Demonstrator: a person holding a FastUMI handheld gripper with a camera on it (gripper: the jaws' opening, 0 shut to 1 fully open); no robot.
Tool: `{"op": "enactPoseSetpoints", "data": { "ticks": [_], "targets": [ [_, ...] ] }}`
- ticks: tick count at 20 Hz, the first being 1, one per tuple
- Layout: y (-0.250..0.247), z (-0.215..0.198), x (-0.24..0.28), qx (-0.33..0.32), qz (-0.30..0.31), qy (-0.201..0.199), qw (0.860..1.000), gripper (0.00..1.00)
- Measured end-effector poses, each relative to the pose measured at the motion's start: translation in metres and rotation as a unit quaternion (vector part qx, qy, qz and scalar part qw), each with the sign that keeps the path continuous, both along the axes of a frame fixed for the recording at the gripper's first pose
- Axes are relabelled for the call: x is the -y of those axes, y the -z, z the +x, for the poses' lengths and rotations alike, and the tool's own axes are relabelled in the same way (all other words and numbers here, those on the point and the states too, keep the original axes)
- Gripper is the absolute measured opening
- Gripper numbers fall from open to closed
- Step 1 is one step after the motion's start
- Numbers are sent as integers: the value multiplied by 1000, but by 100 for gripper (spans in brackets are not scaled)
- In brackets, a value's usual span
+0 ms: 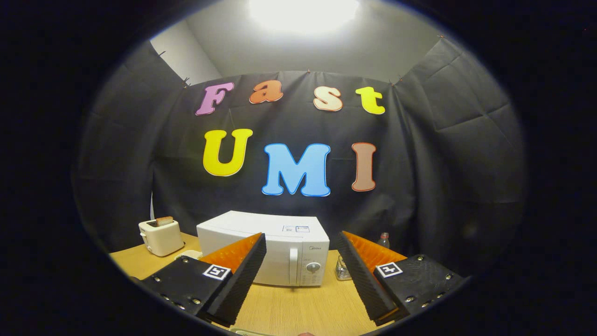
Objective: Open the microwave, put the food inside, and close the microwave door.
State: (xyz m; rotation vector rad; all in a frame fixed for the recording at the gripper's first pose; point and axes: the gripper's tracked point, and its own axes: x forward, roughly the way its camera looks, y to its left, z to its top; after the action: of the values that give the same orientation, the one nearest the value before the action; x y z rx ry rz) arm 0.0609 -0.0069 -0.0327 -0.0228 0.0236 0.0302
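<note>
Tool (302, 275) first: we hold it released, its two fingers spread wide with nothing between them, hovering over the table (289, 303) and aimed at the microwave (268, 247). The microwave stands straight ahead of the fingers with its door shut, the handle (293, 266) and dial (313, 267) on the side facing us. To the left of the microwave sits a toaster (161, 237) with a slice poking up, which may be the food; a pale thing low against the microwave's left side is half hidden by one finger, so we cannot say. To the right of the microwave stand a small bottle (383, 240) and a glass jar (343, 270). Our worry is the handle: it is slim and sits near the dial, so a careless approach could catch the dial instead, and a hard pull might drag the light microwave across the table or knock the jar.
</note>
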Motion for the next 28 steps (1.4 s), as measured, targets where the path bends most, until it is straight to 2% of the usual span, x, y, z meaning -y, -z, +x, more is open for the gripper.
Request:
{"op": "enactPoseSetpoints", "data": {
  "ticks": [5, 13, 28],
  "targets": [
    [21, 40, -4, -20, 7, -18, 1000, 98],
    [85, 98, -5, -71, 15, -28, 997, 98],
    [207, 186, -13, -178, 33, -37, 983, 97]
  ]
}}
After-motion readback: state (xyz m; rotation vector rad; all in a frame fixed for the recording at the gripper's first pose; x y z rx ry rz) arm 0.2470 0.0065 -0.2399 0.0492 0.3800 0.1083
